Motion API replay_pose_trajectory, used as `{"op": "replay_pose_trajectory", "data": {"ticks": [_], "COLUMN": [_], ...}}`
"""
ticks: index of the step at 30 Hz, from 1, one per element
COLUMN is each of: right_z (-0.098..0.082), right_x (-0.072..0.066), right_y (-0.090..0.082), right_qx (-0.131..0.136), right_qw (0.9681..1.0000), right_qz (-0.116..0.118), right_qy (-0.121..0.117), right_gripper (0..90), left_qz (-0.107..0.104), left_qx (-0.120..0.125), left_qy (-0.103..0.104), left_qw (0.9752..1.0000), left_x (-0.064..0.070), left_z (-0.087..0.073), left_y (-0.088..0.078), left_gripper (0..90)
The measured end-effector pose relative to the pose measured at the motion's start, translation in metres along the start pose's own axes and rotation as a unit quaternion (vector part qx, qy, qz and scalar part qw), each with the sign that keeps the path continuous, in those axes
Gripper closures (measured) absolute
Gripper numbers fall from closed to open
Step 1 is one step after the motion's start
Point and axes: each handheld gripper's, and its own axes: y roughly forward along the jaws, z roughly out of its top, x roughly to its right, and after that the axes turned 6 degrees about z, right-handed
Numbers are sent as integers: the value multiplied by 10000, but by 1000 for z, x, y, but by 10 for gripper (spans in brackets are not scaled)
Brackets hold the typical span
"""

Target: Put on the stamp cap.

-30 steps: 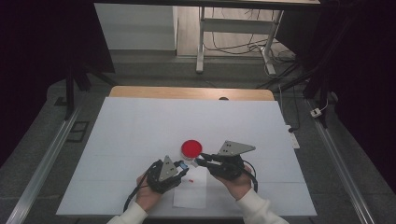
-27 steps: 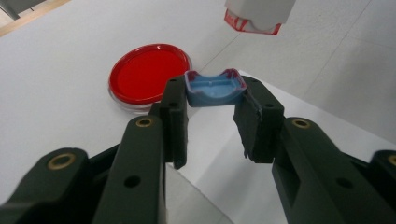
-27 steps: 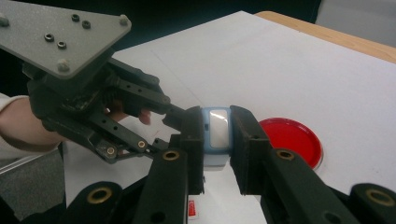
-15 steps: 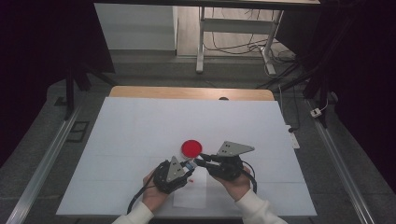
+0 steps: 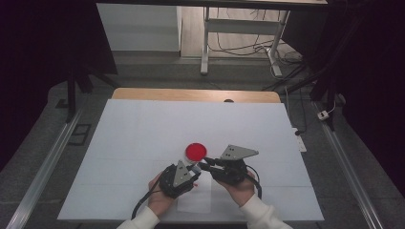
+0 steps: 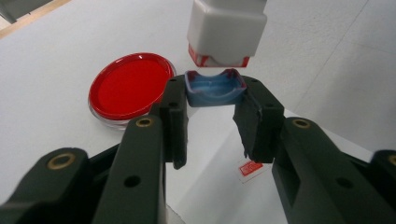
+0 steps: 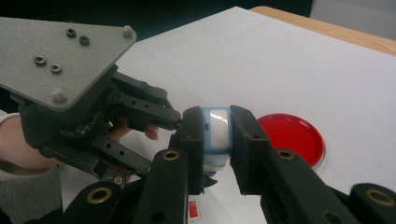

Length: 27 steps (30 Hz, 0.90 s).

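A white stamp body (image 6: 227, 29) hangs just clear of its blue cap (image 6: 215, 87) near the tabletop's (image 5: 143, 124) near edge; the right claw (image 7: 217, 135) clamps the body, the left claw (image 6: 212, 121) clamps the cap, with the red ink pad (image 5: 196, 151) just beyond toward the far edge.

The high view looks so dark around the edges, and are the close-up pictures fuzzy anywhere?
High view: the white table is brightly lit, the room beside it nearly black. Left gripper view: the round red dish looks sharp, with a thin glare line on its rim; the black jaws nearest the camera are soft. Right gripper view: the small blue-and-white stamp shows a pale reflection, and the grey three-cornered plate looks slightly blurred.
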Motion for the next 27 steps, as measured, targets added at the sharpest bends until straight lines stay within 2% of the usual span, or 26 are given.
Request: {"op": "replay_pose_trajectory", "data": {"ticks": [10,20,27], "right_z": [-1,-1,-1], "right_x": [-2,-4,-4], "right_y": [6,7,8], "right_qx": [-50,-42,-96], "right_qw": [9997,9989,9984], "right_qz": [-142,-184,-178], "right_qy": [174,440,526], "right_gripper": [750,750,750], "left_qz": [38,181,234], "left_qx": [14,48,93], "left_qy": [17,67,93], "left_qw": [10000,9998,9996], "left_x": [1,3,5], "left_z": [0,0,0], "left_y": [0,-1,-2], "left_gripper": [647,647,648]}}
